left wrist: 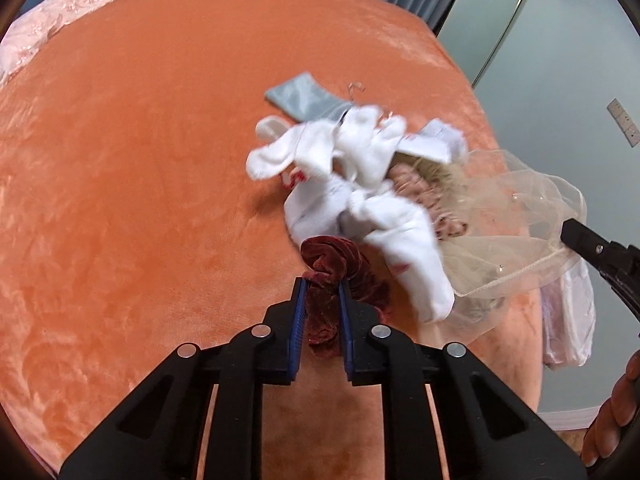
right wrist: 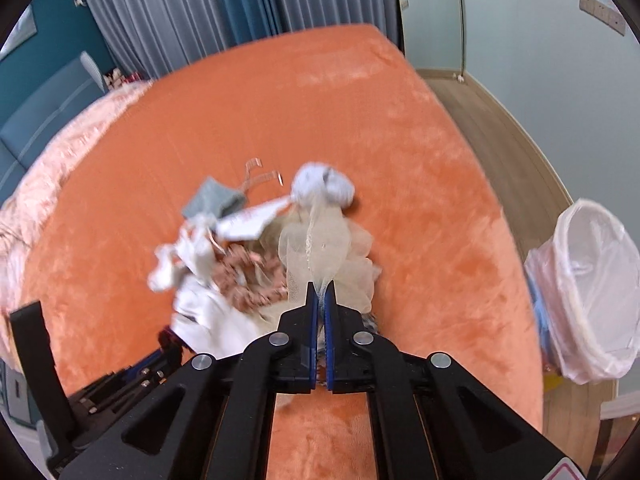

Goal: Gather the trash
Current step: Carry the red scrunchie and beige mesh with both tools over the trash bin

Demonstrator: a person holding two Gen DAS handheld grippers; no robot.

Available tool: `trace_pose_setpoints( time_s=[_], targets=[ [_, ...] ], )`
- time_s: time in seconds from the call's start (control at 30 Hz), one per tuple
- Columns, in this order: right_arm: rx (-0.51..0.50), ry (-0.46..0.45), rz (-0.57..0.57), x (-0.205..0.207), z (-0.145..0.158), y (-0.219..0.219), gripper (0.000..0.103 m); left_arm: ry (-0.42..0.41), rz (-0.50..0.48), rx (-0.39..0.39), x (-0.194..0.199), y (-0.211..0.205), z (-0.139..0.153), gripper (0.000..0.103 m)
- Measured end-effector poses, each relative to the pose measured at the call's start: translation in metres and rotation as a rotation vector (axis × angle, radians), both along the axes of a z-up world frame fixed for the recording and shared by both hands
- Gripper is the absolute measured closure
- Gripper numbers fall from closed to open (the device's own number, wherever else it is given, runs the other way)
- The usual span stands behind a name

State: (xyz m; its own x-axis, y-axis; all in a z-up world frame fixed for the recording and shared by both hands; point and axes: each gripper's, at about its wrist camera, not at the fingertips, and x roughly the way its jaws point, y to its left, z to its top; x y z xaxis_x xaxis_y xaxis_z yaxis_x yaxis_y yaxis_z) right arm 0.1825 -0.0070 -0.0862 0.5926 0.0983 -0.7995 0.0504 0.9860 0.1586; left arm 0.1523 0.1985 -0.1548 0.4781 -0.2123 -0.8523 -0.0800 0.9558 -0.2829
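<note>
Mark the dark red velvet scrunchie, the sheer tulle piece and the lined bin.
dark red velvet scrunchie point(left wrist: 326, 256), left wrist view, upper folds
sheer tulle piece point(right wrist: 320, 244), right wrist view, middle
lined bin point(right wrist: 576, 304), right wrist view, liner rim

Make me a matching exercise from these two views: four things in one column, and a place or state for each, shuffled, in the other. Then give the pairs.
Things
1. dark red velvet scrunchie
2. cream tulle piece
3. bin lined with a white bag
4. grey folded cloth

Places or states
A. on the floor beside the bed
B. pinched in the left gripper
C. at the far end of the pile
D. pinched in the right gripper

Pairs: 1-B, 2-D, 3-A, 4-C
</note>
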Motion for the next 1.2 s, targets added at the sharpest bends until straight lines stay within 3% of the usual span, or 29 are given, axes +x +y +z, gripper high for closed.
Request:
trace_pose_setpoints(
  time_s=[0.4,0.63,0.8,1.0,1.2],
  targets=[
    [0.026,-0.254,-0.001,-0.043,0.126,-0.038,0.101,-0.200,-0.070,-0.021,-0.037,-0.034,0.121,0.088],
    [0.024,-0.346,-0.026,-0.066,0.175,-0.072,0.101,-0.286,-0.155,-0.049,-0.051,-0.073,0.174,0.088],
    [0.007,-0.351,-0.017,-0.075,0.182,-0.083,0.101,-0.319,-0.200,-0.064,-0.058,-0.104,0.189,0.088],
    [0.028,-0.322,-0.036,-0.085,0.163,-0.094,0.101,-0.293,-0.231,-0.040,-0.062,-0.125,0.178,0.088],
    [0.023,-0.332,-0.048,-0.088,0.165,-0.099,0.101,-0.284,-0.256,-0.023,-0.064,-0.138,0.174,0.088]
  ],
)
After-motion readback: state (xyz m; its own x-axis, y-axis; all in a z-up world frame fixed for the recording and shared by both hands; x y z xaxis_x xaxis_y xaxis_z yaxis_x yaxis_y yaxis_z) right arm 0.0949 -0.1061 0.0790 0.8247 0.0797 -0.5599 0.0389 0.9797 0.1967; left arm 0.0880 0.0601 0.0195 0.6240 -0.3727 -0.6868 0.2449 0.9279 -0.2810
